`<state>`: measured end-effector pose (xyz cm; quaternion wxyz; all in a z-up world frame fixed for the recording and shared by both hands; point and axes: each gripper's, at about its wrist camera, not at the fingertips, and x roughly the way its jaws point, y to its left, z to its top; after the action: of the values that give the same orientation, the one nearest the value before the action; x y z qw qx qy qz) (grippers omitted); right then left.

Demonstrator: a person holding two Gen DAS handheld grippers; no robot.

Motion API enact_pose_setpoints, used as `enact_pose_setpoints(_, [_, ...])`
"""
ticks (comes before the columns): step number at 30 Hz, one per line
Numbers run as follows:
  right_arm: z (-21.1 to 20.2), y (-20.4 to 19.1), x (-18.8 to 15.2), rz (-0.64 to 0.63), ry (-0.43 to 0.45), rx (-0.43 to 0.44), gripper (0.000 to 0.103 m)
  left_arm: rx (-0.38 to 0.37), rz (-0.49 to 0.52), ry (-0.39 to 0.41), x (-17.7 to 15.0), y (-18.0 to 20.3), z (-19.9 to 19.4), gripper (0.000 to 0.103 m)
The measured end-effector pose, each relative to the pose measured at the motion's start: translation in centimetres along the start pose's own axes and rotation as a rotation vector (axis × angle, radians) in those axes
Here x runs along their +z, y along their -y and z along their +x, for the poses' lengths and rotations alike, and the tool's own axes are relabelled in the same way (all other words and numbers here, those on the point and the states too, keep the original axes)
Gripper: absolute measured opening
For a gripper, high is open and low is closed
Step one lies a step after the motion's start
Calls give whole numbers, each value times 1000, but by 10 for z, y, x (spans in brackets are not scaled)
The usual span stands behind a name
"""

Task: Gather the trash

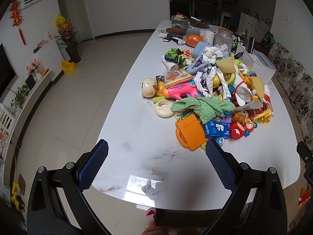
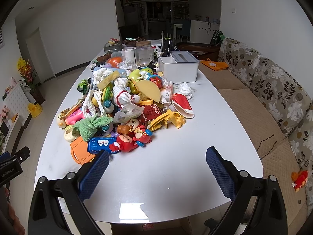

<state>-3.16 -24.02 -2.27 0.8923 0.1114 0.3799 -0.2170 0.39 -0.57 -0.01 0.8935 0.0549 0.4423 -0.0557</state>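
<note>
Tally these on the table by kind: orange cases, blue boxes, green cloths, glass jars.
Orange case: 1
Blue box: 1
Green cloth: 1
Glass jar: 1
Total: 4

Both tools look alike: the left gripper (image 1: 156, 149) and right gripper (image 2: 157, 157) have glossy black plastic arms, silver round screws at the joints, and fingers (image 2: 220, 173) faced with dark blue, diamond-textured pads.
</note>
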Motion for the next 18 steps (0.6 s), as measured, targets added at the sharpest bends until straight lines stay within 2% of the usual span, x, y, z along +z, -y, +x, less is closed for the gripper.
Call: enact_pose_setpoints(18, [2,-8,0,-13,7,3,98,-13,4,-3,-1,-1,2,98])
